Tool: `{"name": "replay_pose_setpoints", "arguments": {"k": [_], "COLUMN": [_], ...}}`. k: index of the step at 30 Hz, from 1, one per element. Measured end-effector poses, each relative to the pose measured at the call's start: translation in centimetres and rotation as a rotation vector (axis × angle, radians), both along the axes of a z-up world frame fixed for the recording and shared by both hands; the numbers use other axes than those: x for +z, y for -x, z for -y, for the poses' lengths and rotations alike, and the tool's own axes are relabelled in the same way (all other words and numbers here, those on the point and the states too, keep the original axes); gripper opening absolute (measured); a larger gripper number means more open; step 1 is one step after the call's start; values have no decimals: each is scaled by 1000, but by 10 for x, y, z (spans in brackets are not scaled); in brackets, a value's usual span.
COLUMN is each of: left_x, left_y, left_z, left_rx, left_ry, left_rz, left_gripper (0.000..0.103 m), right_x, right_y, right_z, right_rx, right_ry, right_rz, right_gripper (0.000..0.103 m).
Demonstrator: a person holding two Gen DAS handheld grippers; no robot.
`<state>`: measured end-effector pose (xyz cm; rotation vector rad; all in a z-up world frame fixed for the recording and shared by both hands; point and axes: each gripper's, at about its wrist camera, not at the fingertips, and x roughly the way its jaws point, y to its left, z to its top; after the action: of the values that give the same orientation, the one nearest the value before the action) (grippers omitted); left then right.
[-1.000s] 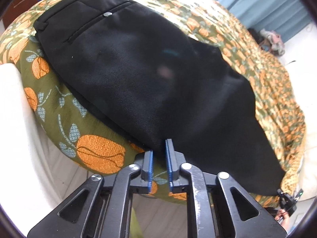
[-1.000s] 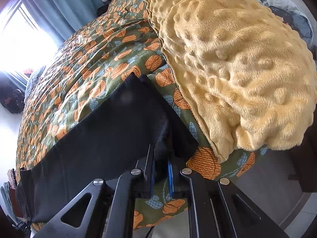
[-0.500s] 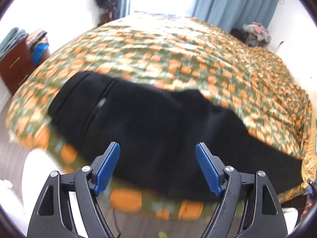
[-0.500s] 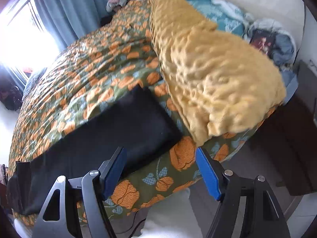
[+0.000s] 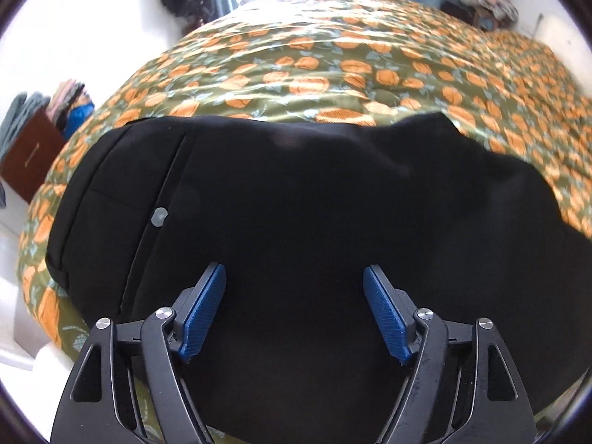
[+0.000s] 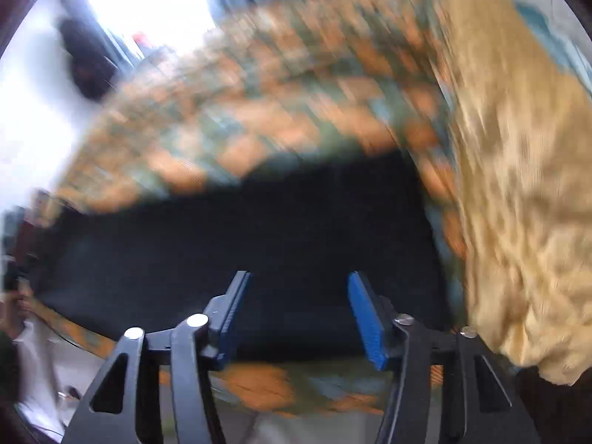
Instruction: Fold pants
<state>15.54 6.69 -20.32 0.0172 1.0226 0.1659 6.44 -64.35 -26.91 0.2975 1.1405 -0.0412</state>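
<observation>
Black pants [image 5: 314, 203] lie flat along the near edge of the bed, waistband to the left with a grey button [image 5: 160, 217] on the back pocket. My left gripper [image 5: 294, 272] is open and empty, hovering over the seat of the pants. In the blurred right wrist view the leg end of the pants [image 6: 259, 236] lies near the bed edge. My right gripper [image 6: 296, 277] is open and empty above it.
The bed has a green quilt with orange fruit print [image 5: 333, 63]. A bumpy yellow blanket [image 6: 518, 185] lies right of the pant legs. A brown box with folded clothes [image 5: 33, 148] stands at the left. Blue curtains and a bright window are behind the bed.
Both grippers were shut on the near edge of the pants a second ago. They let go, opened wide and lifted, and now hover over the pants; the right view is motion-blurred.
</observation>
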Motion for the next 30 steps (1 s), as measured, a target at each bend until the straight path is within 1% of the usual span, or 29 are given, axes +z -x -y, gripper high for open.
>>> {"name": "replay_pose_setpoints", "arguments": {"k": [1,2,3,4,5,6,8,9,10,13,16,17,18,20,21,22,24,26,27,28,29,30], "left_x": [0,2,3,4,6,7,9,9,10,11,11,11,11,12,12,12,12,11,10,10,9,9], "left_y": [1,1,1,2,4,4,4,6,8,12,15,15,16,17,18,18,19,19,19,18,18,18], "left_z": [0,0,-1,-1,-1,0,3,5,6,12,15,14,13,9,7,6,3,1,1,1,2,3], "left_rx": [-3,-2,4,8,13,17,21,21,20,7,-2,0,4,14,16,17,20,26,29,31,31,31], "left_ry": [-4,1,12,17,19,19,25,30,36,36,21,21,24,36,41,44,48,49,47,43,40,36], "left_rz": [0,0,2,4,7,9,13,17,21,27,26,25,26,29,30,32,37,39,39,39,40,40], "left_gripper": [80,82,83,83,83,83,83,83,83,83,84,84,84,84,84,84,86,87,87,87,87,87], "right_x": [4,8,16,16,25,41,54,54,61,59,54,48,40,15,7,5,14,26,31,37,42,45], "right_y": [6,9,12,12,14,16,11,11,0,-25,-47,-52,-57,-69,-68,-62,-51,-39,-32,-26,-22,-18], "right_z": [10,16,19,19,18,15,10,10,0,-16,-24,-21,-17,-4,4,11,17,19,21,22,26,29], "right_rx": [-29,-55,-73,-73,-70,-47,-11,-11,36,73,60,37,8,-74,-102,-123,-151,-148,-140,-130,-121,-113], "right_ry": [-44,-72,-76,-76,-65,-37,-3,-3,36,73,89,84,83,93,64,30,30,49,63,81,96,104], "right_rz": [31,38,52,52,73,116,150,150,176,187,221,224,207,108,92,108,132,166,183,201,213,222], "right_gripper": [15,15,15,17,19,19,19,19,19,19,19,19,19,19,15,9,8,14,19,32,40,50]}}
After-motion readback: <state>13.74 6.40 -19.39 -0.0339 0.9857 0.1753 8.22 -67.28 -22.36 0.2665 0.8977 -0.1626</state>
